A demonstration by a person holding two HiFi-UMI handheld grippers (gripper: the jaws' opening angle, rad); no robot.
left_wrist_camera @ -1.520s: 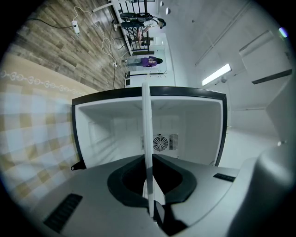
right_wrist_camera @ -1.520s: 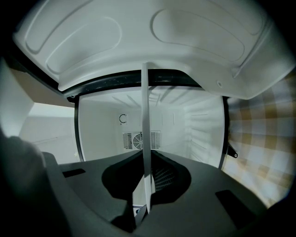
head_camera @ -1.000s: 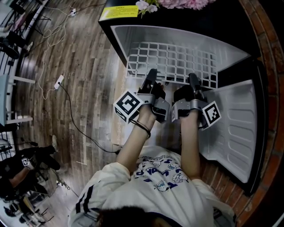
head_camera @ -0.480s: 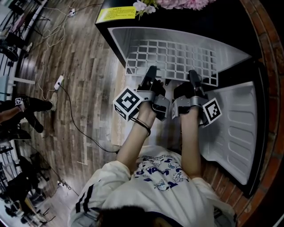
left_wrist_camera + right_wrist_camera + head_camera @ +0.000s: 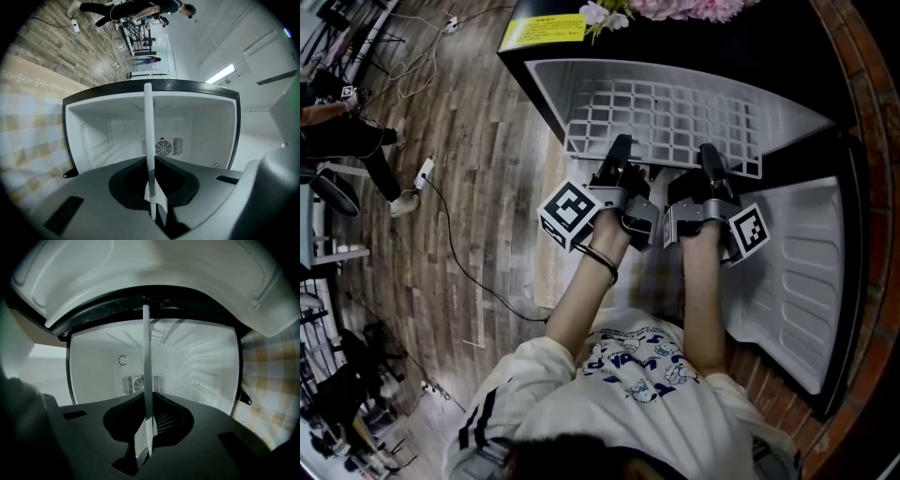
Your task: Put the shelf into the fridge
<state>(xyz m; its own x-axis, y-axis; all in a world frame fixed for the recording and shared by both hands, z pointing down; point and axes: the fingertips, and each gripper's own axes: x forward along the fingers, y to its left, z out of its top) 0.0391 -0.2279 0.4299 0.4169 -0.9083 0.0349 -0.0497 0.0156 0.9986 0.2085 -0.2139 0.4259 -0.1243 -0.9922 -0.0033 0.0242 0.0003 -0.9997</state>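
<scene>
The left tool (image 5: 620, 150) and right tool (image 5: 709, 157) each clamp the wire shelf's (image 5: 675, 111) outer edge, likely keeping it level for sliding into the fridge (image 5: 546, 80).

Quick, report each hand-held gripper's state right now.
Left hand-held gripper: closed on the shelf, at its front edge.
Right hand-held gripper: closed on the same shelf.

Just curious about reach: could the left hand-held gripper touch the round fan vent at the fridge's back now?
Probably not yet: the left hand-held gripper is shut on the shelf, which runs ahead of it toward the fan vent. The fridge stands open.
</scene>
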